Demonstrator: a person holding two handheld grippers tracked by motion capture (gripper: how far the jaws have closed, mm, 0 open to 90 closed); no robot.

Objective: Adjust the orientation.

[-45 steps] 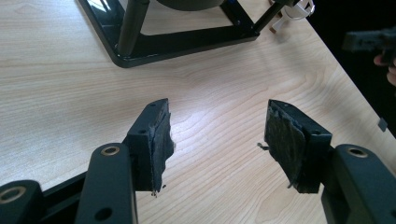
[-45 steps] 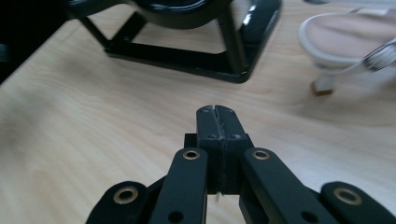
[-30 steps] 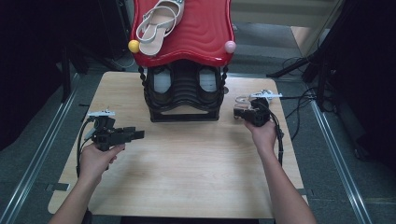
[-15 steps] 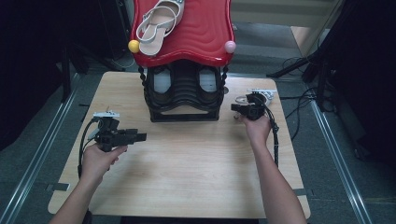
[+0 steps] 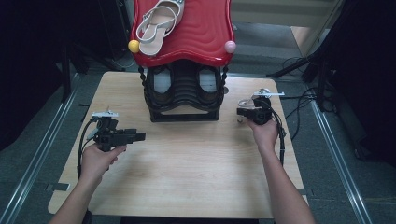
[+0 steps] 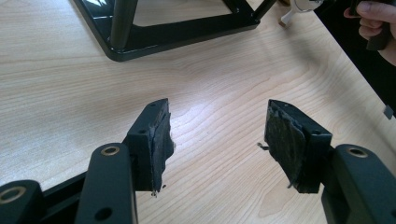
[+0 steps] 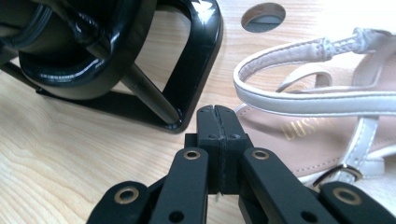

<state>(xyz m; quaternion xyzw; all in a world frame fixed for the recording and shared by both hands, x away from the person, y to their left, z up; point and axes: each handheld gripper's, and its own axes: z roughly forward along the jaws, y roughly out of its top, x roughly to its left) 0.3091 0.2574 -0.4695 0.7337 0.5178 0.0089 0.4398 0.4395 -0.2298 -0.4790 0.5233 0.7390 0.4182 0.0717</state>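
white sandal (image 7: pixel 327 126) lying on the table (image 5: pixel 187 186) at the right of the black shoe rack (image 5: pixel 184 98), just ahead of the right gripper (image 7: pixel 217 116) — jaws pressed together, pinching nothing. step in hand, by appearance: the approach to pick it up; next the jaws must part and take a strap. its mate (image 5: pixel 159 21) lies on the rack's red top shelf (image 5: pixel 205 32); dark shoes sit below. left gripper (image 6: pixel 217 135) — jaws spread, empty, over bare wood.

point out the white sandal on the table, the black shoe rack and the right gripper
white sandal (image 7: pixel 322 100), right gripper view, on the long strap across the insole
black shoe rack (image 5: pixel 184 100), high view, on its lower front shelf
right gripper (image 7: pixel 217 122), right gripper view, on the seam between its shut jaw tips
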